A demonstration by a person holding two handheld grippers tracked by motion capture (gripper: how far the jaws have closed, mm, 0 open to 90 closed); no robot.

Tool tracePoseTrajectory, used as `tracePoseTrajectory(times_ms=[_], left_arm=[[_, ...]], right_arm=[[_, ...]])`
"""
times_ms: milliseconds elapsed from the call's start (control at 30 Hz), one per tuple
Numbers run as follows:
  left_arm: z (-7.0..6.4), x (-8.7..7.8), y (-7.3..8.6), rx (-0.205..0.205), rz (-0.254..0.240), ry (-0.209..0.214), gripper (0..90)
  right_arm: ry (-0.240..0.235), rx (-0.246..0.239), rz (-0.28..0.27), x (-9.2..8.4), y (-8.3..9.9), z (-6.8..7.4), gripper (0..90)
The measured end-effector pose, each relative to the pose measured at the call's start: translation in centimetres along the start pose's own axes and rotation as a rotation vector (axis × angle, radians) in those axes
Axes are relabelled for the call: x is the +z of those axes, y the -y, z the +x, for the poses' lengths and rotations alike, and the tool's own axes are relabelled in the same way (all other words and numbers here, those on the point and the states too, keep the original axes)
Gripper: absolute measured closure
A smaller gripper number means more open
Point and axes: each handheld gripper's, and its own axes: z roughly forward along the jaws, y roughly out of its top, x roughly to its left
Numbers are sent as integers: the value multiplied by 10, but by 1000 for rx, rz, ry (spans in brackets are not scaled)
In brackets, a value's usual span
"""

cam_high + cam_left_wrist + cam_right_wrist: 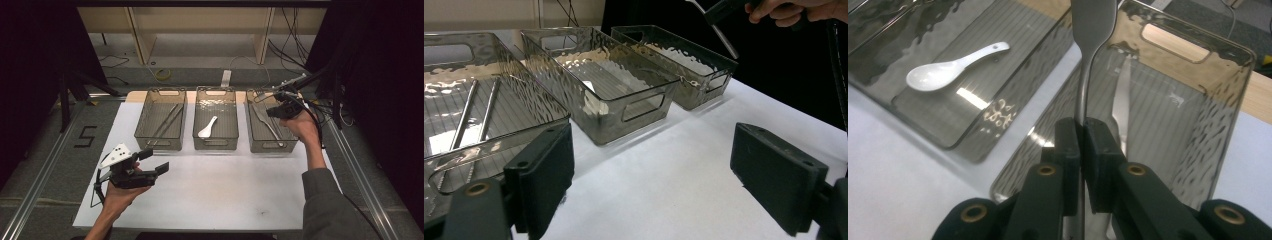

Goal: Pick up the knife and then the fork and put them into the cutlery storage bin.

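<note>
Over right bin [1198, 125] — right gripper [1081, 131] pinches metal utensil [1091, 25] mid-handle; stiff, slick, light — left gripper [651, 170] jaws spread, empty.

Lab – black curtains [30, 75], cables [295, 45]

Left tongs idle and wide, right tongs pinched shut and raised

The left hand [122, 192] comes in from the bottom edge, forearm bare, and holds the left tongs [155, 161] low over the near worktop, pointing up and to the right, jaws standing wide apart with nothing between them. The right arm, in a grey sleeve, reaches forward on the far side; the right hand [302, 125] grips the right tongs [1081, 131], whose jaws are pressed together on a thin metal handle.
</note>
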Motion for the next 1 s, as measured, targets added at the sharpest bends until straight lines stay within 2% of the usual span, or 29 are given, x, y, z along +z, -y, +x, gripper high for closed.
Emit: tracePoseTrajectory(times_ms=[300, 600, 1000], left_arm=[[0, 0, 0, 1, -1, 1, 173], [0, 0, 0, -4, -4, 2, 173], [0, -1, 0, -5, -6, 3, 173]], right_arm=[[22, 33, -3, 9, -7, -11, 860], [46, 48, 5, 22, -8, -13, 861], [47, 85, 24, 42, 4, -16, 863]])
